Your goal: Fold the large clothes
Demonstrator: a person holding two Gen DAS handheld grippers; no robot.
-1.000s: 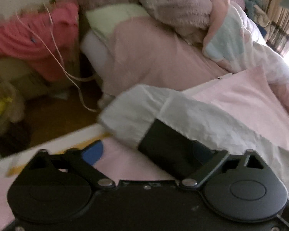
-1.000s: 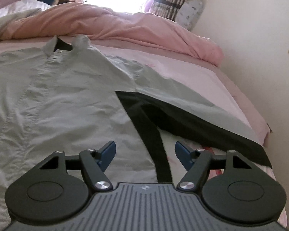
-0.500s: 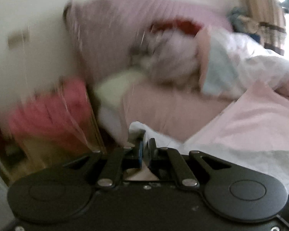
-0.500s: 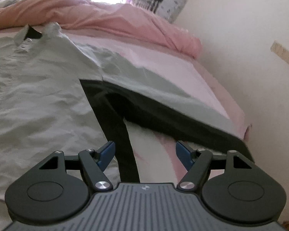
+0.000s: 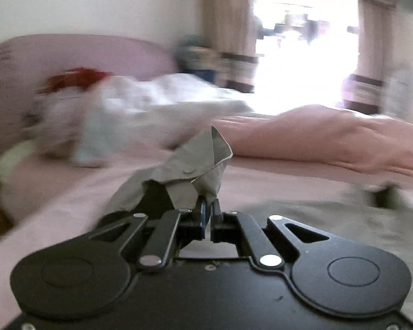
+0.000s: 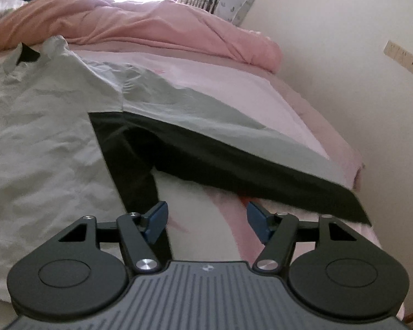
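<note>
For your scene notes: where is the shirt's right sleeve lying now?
In the right wrist view the sleeve stretches from centre toward the right across the bed, just beyond the open right gripper, near the wall.

You won't find any readable text, label, brand name, number or sign in either view. The only mark you can see is a small round emblem (image 6: 207,268) on the ribbed grey housing (image 6: 206,297) at the bottom of the right wrist view, and it is too small for you to make out any letters in it. Your left wrist view is blurred throughout, so nothing there can be read either.
</note>
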